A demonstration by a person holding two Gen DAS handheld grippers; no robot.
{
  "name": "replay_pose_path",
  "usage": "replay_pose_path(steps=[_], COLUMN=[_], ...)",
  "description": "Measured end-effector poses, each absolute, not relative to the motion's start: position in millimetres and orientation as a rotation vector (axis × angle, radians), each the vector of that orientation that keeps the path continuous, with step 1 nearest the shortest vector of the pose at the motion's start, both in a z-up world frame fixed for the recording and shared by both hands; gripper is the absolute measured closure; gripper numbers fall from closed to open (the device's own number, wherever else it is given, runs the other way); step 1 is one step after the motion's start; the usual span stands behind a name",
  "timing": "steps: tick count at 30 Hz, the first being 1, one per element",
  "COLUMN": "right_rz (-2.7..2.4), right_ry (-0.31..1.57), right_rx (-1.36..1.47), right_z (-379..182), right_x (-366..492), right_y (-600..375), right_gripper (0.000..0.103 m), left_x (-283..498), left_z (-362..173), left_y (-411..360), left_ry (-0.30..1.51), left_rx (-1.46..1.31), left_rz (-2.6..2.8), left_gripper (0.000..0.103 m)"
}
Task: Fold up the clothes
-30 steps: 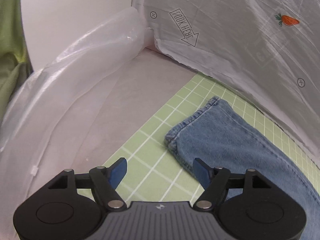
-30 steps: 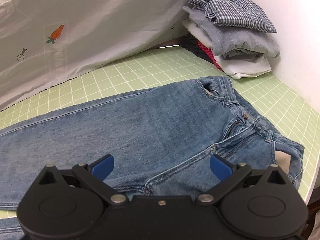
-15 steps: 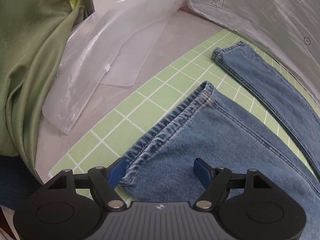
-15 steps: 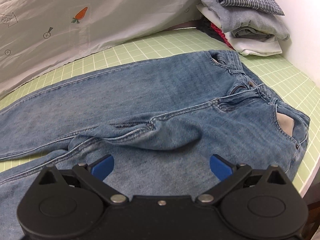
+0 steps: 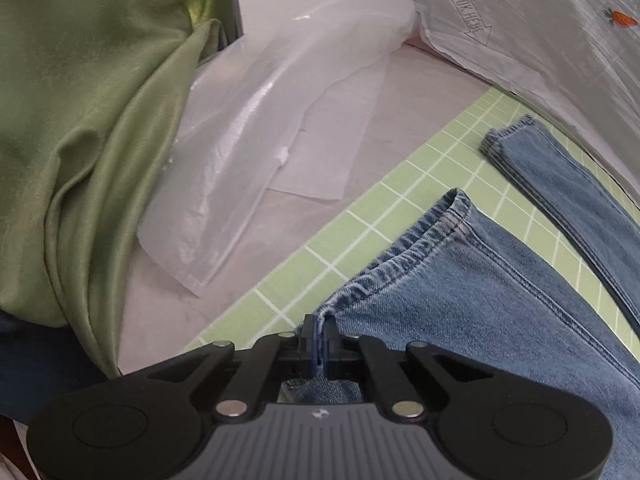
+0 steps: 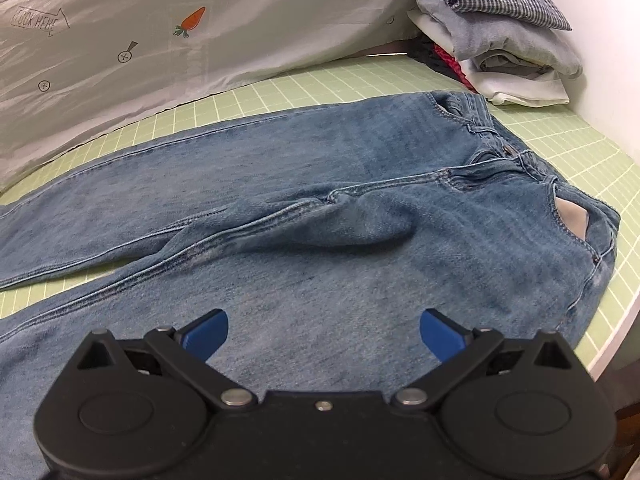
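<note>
One pair of jeans (image 6: 320,208) lies flat on the green grid mat (image 6: 568,136) that covers the bench, waist toward the right edge and both legs running left. The denim is mid-blue and faded, with doubled seam stitching, a puckered hem and one pale pocket lining (image 6: 572,216) showing at the hip. In the left view two leg ends are visible: the near hem (image 5: 420,248), wavy and thick, and the far hem (image 5: 508,136), flat and narrow.

The left claw (image 5: 319,330) is pinched together on the corner of the near hem, denim caught between its blue pads. The right claw (image 6: 324,332) stands wide apart above the thigh of the jeans, gripping nothing.

One stack of folded clothes (image 6: 496,32) sits at the far right corner, a checked shirt on top. One white sheet (image 6: 200,32) with a carrot print hangs behind. Left of the mat lie one crinkled clear plastic bag (image 5: 280,128) and one satiny green cloth (image 5: 92,128).
</note>
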State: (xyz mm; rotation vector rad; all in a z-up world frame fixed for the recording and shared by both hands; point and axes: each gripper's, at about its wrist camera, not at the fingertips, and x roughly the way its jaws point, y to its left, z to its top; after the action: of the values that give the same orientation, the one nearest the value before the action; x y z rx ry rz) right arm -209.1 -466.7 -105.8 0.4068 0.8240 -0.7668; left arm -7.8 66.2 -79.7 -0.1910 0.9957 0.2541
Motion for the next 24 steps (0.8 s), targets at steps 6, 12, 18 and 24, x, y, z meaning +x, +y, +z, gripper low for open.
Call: replay_pose_path(steps=[6, 12, 18, 24], right_rz=[-0.785, -0.835, -0.931, -0.939], right_ry=[0.827, 0.767, 0.691, 0.576], right_rx=[0.433, 0.595, 0.792, 1.093], right_z=[-106, -106, -116, -137], right_x=[-225, -256, -299, -343], right_y=[-472, -493, -522, -553], right_gripper=[0.0, 0.0, 0.0, 0.0], left_x=[-6, -13, -21, -45], left_z=[-77, -61, -53, -56], left_y=[74, 47, 9, -30], left_ry=[1.023, 0.985, 0.986, 1.022], left_rx=[-0.202, -0.182, -0.177, -0.212], left_rz=[0.266, 0.203, 0.113, 0.044], left_gripper=[0.08, 0.027, 0.021, 0.018])
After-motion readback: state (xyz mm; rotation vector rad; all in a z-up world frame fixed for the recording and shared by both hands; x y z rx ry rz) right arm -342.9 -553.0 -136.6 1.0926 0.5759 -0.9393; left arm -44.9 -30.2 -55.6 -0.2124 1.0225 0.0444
